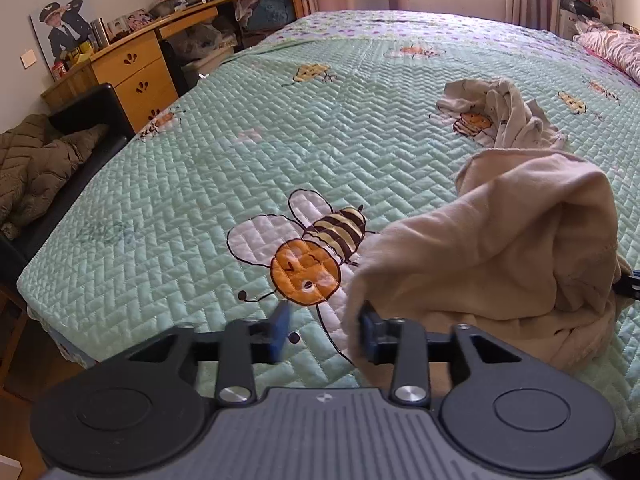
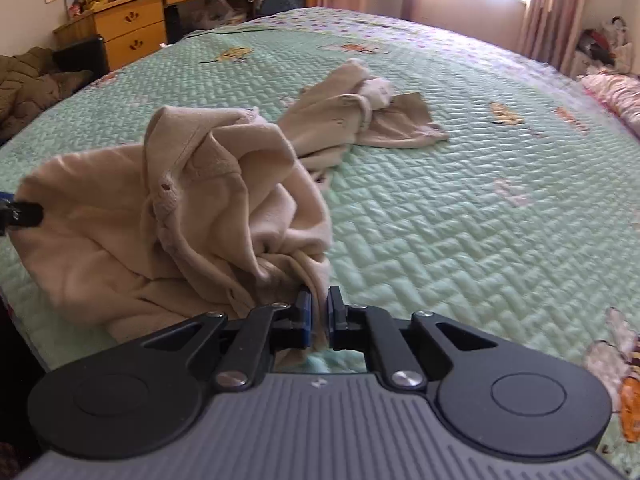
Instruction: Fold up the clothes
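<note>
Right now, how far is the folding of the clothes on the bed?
Nothing looks folded yet. The beige fleece garment is bunched; the right tool is shut on one edge, and the left tool is open with only one pad touching it. The pale printed garment lies crumpled behind on the green quilted bedspread, untouched. Spreading and folding both remain.

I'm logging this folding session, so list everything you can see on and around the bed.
Beige garment: one, bunched and lifted at the near edge of the bed.
Cream garment: one, crumpled further up the bed.
Bedspread: one, mint green quilted with bee pictures, covering the bed.
Pink bedding: one heap, far right edge.
Wooden desk: one, light wood, left of the bed.
Olive jacket: one, on a black seat at left.
Curtains: pink, at the window.
Left gripper: blue-padded jaws open, one pad against the beige garment's edge.
Right gripper: jaws shut on the beige garment.
</note>
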A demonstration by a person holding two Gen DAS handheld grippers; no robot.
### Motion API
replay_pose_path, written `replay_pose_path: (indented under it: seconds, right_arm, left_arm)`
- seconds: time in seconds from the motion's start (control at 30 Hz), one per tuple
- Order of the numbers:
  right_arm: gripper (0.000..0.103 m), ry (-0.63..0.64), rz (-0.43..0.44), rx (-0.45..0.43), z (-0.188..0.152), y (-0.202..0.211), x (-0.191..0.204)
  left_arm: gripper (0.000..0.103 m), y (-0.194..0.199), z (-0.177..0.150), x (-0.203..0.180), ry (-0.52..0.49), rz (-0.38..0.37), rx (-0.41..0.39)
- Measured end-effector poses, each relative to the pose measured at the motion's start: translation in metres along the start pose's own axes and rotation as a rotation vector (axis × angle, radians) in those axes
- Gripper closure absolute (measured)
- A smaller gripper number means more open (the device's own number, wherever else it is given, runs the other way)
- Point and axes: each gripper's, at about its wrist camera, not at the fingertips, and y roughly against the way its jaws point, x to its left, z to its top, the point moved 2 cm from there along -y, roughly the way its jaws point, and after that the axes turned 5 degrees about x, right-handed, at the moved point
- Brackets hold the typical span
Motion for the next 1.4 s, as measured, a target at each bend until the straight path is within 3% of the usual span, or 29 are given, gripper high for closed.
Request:
replay_pose_path:
  seconds: [0.2,0.33,0.4,0.47,0.57,0.63,0.7,0.73,0.87,0.9,0.93,1.0,1.03,1.2,1.3,1.4]
  right_arm:
    - [0.095,-0.028,-0.109,0.000,-0.024,0.013,-0.029]
    - [0.099,-0.089,-0.172,0.037,-0.044,0.023,-0.059]
    - [0.099,-0.186,-0.145,0.038,-0.052,0.030,-0.081]
    - [0.097,-0.254,-0.067,-0.029,-0.047,0.041,-0.093]
    - [0.080,-0.280,0.053,-0.140,-0.029,0.056,-0.089]
    - [0.045,-0.247,0.158,-0.184,-0.011,0.059,-0.069]
    - [0.034,-0.165,0.208,-0.206,0.004,0.054,-0.042]
    - [0.034,-0.123,0.220,-0.210,0.011,0.049,-0.028]
    - [0.035,-0.075,0.227,-0.160,0.023,0.014,0.003]
    - [0.051,-0.081,0.213,-0.150,0.021,0.007,0.002]
    - [0.079,-0.087,0.198,-0.139,0.018,0.000,0.002]
    - [0.084,-0.126,0.163,-0.142,0.010,-0.001,-0.007]
    - [0.092,-0.157,0.143,-0.155,0.005,0.004,-0.016]
    - [0.095,-0.257,-0.059,-0.215,-0.033,0.050,-0.078]
    - [0.094,-0.318,-0.213,-0.155,-0.061,0.063,-0.124]
    - [0.090,-0.439,-0.256,-0.105,-0.080,0.071,-0.153]
  left_arm:
    - [0.029,0.012,0.000,0.004,0.011,0.022,-0.035]
    - [0.028,0.015,0.001,0.008,0.023,0.017,-0.045]
    - [0.028,0.014,0.000,0.008,0.020,0.007,-0.046]
    - [0.028,0.012,0.000,0.005,0.012,-0.006,-0.044]
    - [0.028,0.011,-0.001,0.000,-0.003,-0.024,-0.044]
    - [0.028,0.014,-0.001,-0.003,-0.016,-0.034,-0.046]
    - [0.026,0.016,-0.002,-0.007,-0.028,-0.045,-0.048]
    - [0.026,0.018,-0.002,-0.009,-0.036,-0.043,-0.051]
    - [0.024,0.026,0.000,-0.016,-0.064,-0.028,-0.054]
    - [0.024,0.026,-0.001,-0.018,-0.070,-0.027,-0.053]
    - [0.024,0.027,-0.001,-0.019,-0.075,-0.026,-0.052]
    - [0.021,0.029,-0.001,-0.022,-0.082,-0.024,-0.053]
    - [0.021,0.030,-0.001,-0.023,-0.088,-0.024,-0.053]
    - [0.021,0.030,-0.001,-0.030,-0.105,-0.032,-0.051]
    - [0.020,0.031,-0.001,-0.034,-0.114,-0.039,-0.051]
    - [0.020,0.031,-0.001,-0.038,-0.122,-0.046,-0.050]
